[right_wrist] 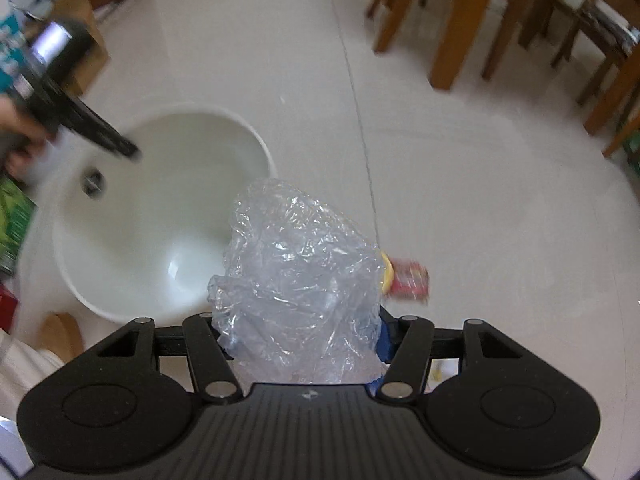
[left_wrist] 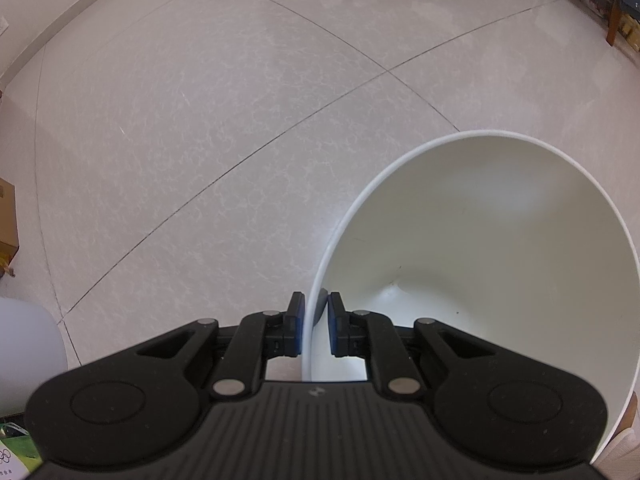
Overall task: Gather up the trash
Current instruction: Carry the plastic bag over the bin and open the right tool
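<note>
The left hand-held gripper [left_wrist: 316, 326] is clamped on the rim of the white bin [left_wrist: 480, 216], one blue pad [left_wrist: 297, 330] outside the wall and the other inside. The bin is tilted, and its opening faces both cameras. In the left wrist view its interior shows only a few dark specks and a small dent near the bottom. The bin stands on the pale tiled floor [left_wrist: 200, 120], with dark grout lines crossing just beyond it.

The right hand-held gripper [right_wrist: 304, 344] is clamped on a crumpled clear plastic bag [right_wrist: 300, 272]. The bag bulges up and forward between the fingers and hides most of them; a blue pad [right_wrist: 385, 344] shows at its right side. In the right wrist view the bag is above the floor, just right of the bin's rim [right_wrist: 256, 140], and overlaps the rim's near-right part.

A red packet [right_wrist: 410, 280] with a yellow end lies on the floor, partly hidden behind the bag's right edge; blur prevents reading it. The left gripper's black body enters that view from the left, held by a person's hand [right_wrist: 18, 136], also blurred. Wooden furniture legs [right_wrist: 452, 40] stand at the far right of the floor.
</note>
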`<state>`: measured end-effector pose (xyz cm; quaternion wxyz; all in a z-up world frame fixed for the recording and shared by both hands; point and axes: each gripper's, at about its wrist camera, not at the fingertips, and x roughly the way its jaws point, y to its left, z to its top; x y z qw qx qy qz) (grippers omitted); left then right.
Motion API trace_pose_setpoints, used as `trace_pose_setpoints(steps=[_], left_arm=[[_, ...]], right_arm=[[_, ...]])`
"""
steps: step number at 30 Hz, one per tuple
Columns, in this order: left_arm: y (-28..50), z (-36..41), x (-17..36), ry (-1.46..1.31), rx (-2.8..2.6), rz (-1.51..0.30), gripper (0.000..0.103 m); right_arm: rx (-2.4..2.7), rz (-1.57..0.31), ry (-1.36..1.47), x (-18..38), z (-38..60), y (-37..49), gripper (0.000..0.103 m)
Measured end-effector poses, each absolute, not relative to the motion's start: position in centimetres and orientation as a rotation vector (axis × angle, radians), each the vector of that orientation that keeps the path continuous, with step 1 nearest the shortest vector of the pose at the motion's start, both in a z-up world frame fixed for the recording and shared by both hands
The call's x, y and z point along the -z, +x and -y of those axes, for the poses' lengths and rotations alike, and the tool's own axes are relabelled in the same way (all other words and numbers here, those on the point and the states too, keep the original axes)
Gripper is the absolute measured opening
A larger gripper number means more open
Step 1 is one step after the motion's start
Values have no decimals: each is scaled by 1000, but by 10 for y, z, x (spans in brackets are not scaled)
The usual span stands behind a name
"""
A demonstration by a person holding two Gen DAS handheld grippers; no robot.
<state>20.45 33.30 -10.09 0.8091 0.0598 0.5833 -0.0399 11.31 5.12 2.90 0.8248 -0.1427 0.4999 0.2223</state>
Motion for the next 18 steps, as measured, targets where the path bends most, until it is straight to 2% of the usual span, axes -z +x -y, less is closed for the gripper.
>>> trace_pose_setpoints(steps=[6,12,14,15,16,18], left_arm=[[203,-330,102,140,82,-1244,11],[203,-328,101,140,79,-1247,11],[204,-328,101,135,77,-1249,11],[204,-327,101,136,77,-1249,11],[205,-327,101,139,76,-1248,11],[204,-327,101,138,77,-1248,11]], right_arm=[[-570,-1014,-304,-46,-101,116,64],[-632,-1018,-319,-36,-140,119,65],[-631,-1011,-325,-33,-145,119,73],[-628,-1005,-334,-33,-145,119,83],[-628,-994,-340,-33,-144,118,87],[-623,-983,-350,-35,-140,117,87]])
